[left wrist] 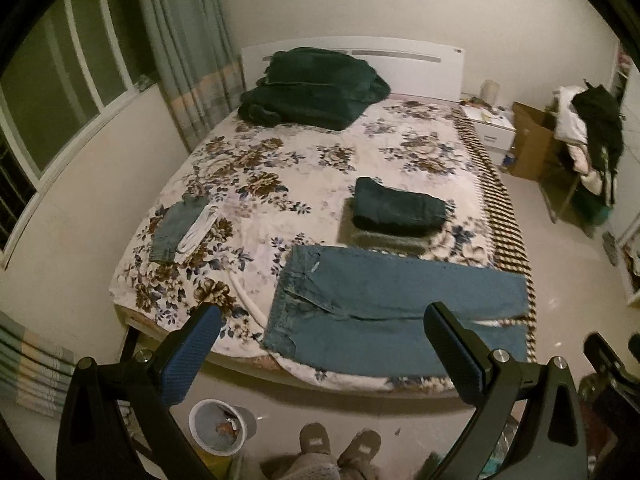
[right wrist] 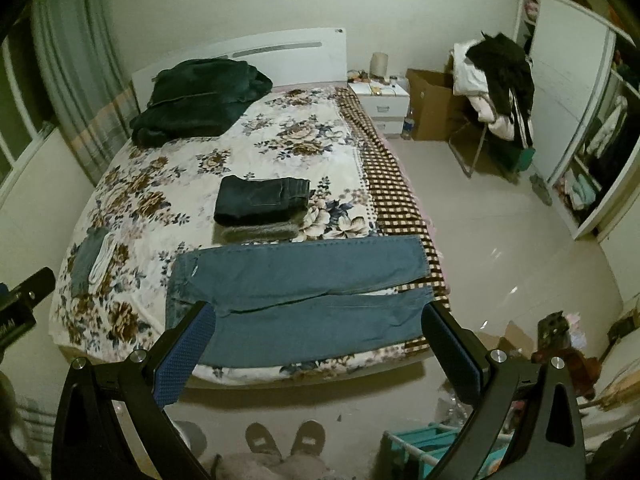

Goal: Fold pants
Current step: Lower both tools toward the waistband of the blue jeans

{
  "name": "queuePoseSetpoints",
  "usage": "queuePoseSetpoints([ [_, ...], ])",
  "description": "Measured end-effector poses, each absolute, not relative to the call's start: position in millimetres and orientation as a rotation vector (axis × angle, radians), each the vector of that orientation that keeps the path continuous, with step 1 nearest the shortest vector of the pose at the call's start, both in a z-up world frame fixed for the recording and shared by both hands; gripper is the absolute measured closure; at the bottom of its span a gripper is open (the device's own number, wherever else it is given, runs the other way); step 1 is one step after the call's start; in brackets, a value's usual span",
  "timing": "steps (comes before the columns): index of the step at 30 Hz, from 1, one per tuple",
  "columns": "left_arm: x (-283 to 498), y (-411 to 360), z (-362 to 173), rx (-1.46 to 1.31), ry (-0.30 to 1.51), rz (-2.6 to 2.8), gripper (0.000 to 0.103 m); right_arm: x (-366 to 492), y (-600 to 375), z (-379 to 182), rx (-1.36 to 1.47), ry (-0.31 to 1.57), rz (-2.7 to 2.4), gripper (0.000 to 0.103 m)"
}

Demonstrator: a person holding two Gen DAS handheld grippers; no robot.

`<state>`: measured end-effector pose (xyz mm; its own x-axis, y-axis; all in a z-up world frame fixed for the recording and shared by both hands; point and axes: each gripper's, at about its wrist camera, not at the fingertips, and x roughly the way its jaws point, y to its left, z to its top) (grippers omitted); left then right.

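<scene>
The blue jeans (left wrist: 396,312) lie flat across the foot of the bed (left wrist: 256,184), waistband toward the window side and both legs running out to the checkered border (left wrist: 508,240), where the cuffs reach the very edge of the mattress. Both tools hang in the air short of the bed: the left gripper (left wrist: 322,354) has its jaws spread wide with nothing between them, and the right gripper (right wrist: 320,354) is just as wide and just as empty. From where I stand, the first worry is those cuffs; a pull toward the foot of the bed could drag the near leg off the mattress and let its weight haul the rest down. The two legs are also not square to each other, with a gap opening between them near the cuffs, so folding one onto the other as they lie would likely give a crooked fold. The floral blanket (left wrist: 224,240) beneath is soft, and a low pinch might catch it along with the denim. Just beyond the jeans, toward the headboard, sits a stack of folded dark trousers (left wrist: 400,204); a wide sweep of the far leg could knock it askew. On the floor beside the bed stands a small waste bin (left wrist: 218,426), a poor landing place for a slipping hem.
</scene>
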<state>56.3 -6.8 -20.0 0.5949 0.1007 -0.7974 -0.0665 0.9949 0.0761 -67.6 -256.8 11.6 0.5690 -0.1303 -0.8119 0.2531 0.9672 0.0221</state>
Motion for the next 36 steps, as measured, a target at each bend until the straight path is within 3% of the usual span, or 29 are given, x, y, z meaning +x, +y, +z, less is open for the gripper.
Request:
queuePoseSetpoints([
  [15,237,-46,-179,0.190,1.115,0.097,0.000,139,-329,-201,0.059,1.125,-0.328,0.000],
  [27,410,-98,-401,0.394,1.259,-0.069,0.000,383,-337,-480,-0.200,1.413,-0.245,0.000],
  [32,439,-130,-486,0.513,1.270,-0.151,0.000,436,-326,-589,-0.365,1.517,-0.133,0.000],
  [36,437,-151,-527,0.599,1.286,-0.237,0.000,439,-328,-629,-0.443,1.555,-0.066,0.000],
])
